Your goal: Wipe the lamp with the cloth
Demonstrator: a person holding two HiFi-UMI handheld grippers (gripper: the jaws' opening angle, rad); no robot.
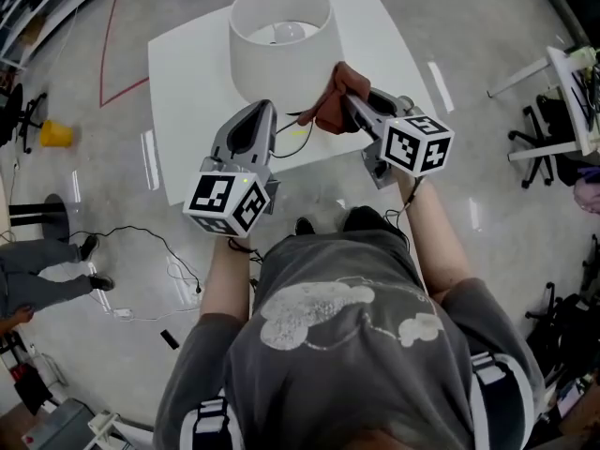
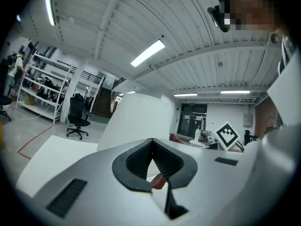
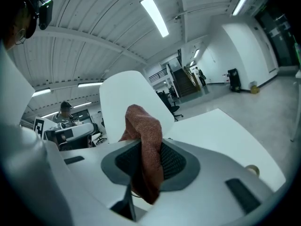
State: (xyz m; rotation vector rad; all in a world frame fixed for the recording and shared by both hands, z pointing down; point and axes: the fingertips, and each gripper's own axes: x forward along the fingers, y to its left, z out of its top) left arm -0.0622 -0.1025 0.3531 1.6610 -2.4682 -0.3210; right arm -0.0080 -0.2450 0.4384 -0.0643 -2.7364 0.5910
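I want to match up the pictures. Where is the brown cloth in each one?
Head view: cloth at upper middle, held by the right tool, beside the lampshade.
Left gripper view: a small reddish bit just right of the lampshade.
Right gripper view: centre, pinched in the tool, lampshade behind.
Shared landmark: the white lampshade.

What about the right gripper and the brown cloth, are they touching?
Touching. The right gripper view shows the right gripper shut on the cloth, which is pinched between its jaws.
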